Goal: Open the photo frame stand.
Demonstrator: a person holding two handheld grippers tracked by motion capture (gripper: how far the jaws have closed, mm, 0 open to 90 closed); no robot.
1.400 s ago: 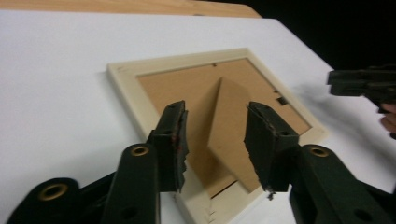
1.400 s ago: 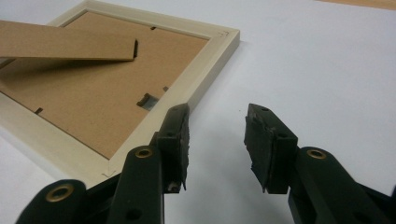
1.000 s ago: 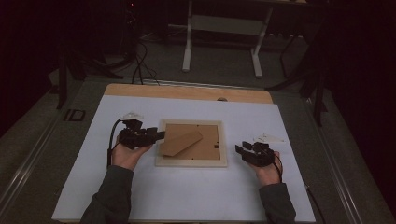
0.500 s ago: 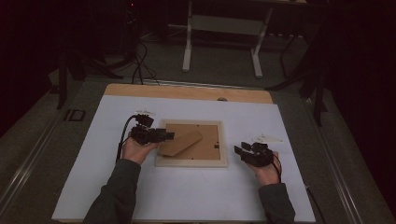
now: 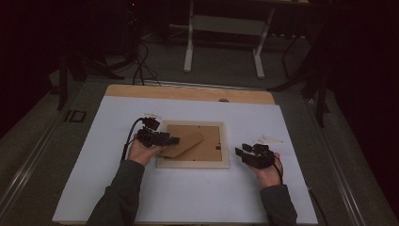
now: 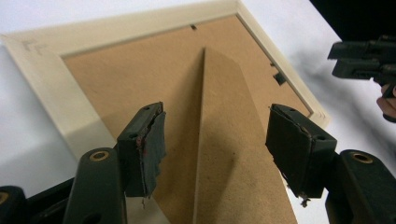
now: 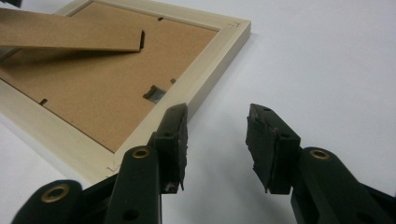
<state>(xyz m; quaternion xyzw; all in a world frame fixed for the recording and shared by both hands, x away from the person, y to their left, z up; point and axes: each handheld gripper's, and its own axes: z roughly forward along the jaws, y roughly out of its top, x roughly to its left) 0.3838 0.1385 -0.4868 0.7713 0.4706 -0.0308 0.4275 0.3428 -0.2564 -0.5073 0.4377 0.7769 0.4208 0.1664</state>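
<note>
On the white worktop [image 5: 117, 188] the picture frame [image 5: 193, 162] lies face down, so ease the left hand-held gripper [image 6: 215, 135], jaws just spread wider, around the cardboard stand [image 6: 233, 154] squarely while the right hand-held gripper [image 7: 217, 135] waits spread.

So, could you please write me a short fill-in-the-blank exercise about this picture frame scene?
1. The picture frame lies with its ____ side up on the white table.
2. The left gripper has its jaws on either side of the cardboard ____.
3. The right gripper holds ____.
4. The frame's border is ____ in colour.

Missing words: back; stand; nothing; cream
</note>
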